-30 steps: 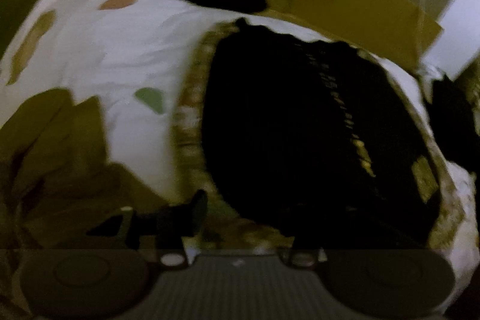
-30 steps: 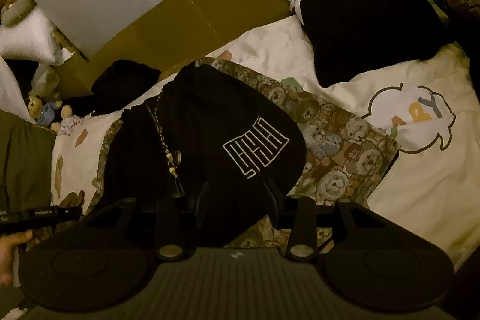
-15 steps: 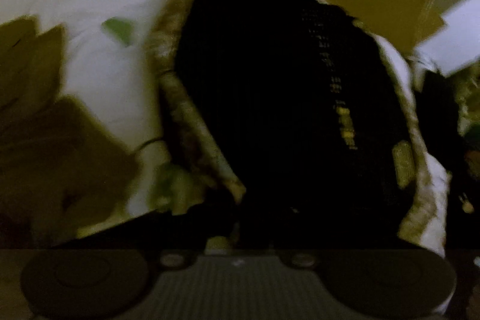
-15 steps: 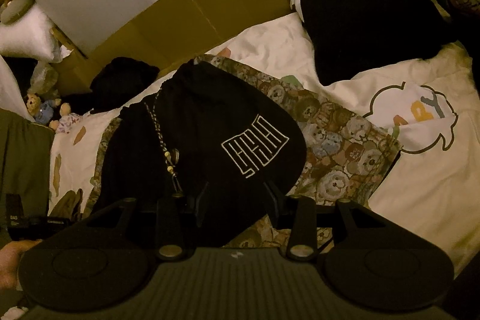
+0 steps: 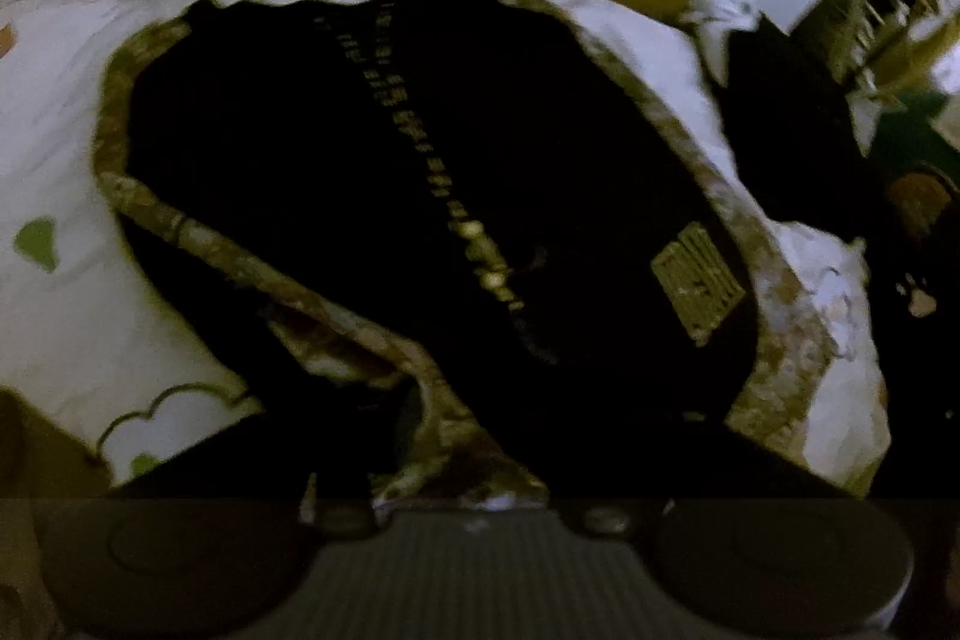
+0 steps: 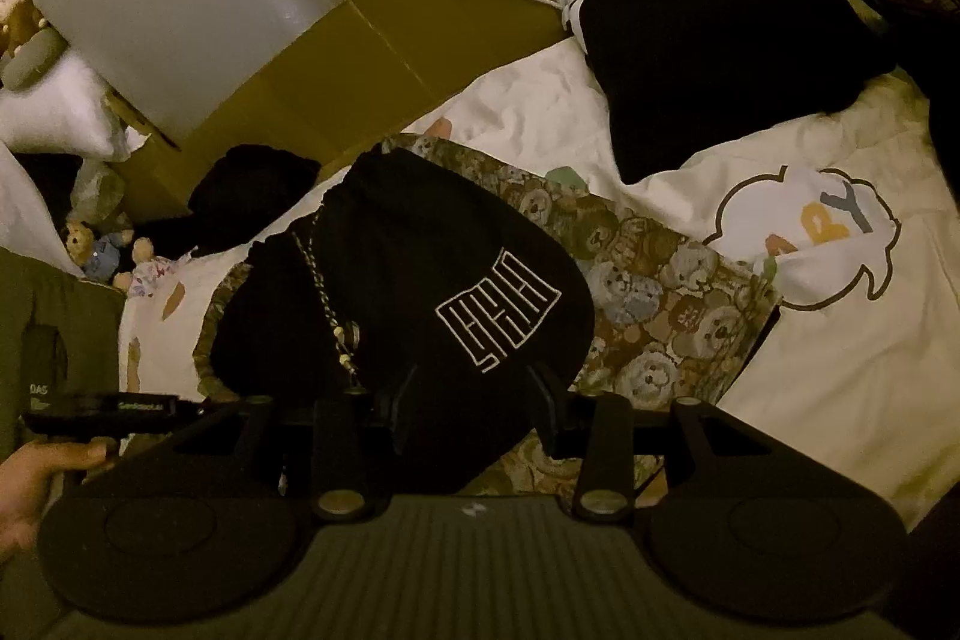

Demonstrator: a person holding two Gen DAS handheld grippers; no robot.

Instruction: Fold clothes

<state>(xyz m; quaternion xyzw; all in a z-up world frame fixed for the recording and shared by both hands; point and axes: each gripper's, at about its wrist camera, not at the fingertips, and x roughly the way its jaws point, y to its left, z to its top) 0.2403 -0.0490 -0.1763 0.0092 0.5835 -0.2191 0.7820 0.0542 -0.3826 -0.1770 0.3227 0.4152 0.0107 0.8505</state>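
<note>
- Plainly, the task's thing is the black hoodie (image 6: pixel 408 292), lying at the centre of the right wrist view on a bear-print cloth (image 6: pixel 654 304), itself spread over the white bedding (image 6: pixel 840 370); a braided drawstring (image 6: pixel 327 304) runs down its left half and a white outlined logo (image 6: pixel 498 307) sits lower right.
- The right gripper (image 6: pixel 471 406) stands with its fingers well parted at the hoodie's near hem, low centre of the frame, clasping nothing; if it closes from here, it may catch only the top layer of the hem, so the fold would drag unevenly.
- The left gripper (image 5: pixel 456 496) sits at the bottom centre of its own dark, smeared view, where the bear-print edge looks raised toward the lens; it is probably pinching that edge, but I cannot tell whether its fingers are closed or open.
- Should the left tool lift the bear-print cloth instead of the hoodie, the garment would slide or bunch toward the middle of the frame, and both pieces would fold together.
- The drawstring's beads lie near the right fingers; they could snag as the hem comes up, pulling the hood askew.
- Another black garment (image 6: pixel 720 52) rests at the upper right, well apart, so a wide sweep that way could rumple it.
- Dim light makes black-on-black edges hard to judge, which invites a missed pinch.
</note>
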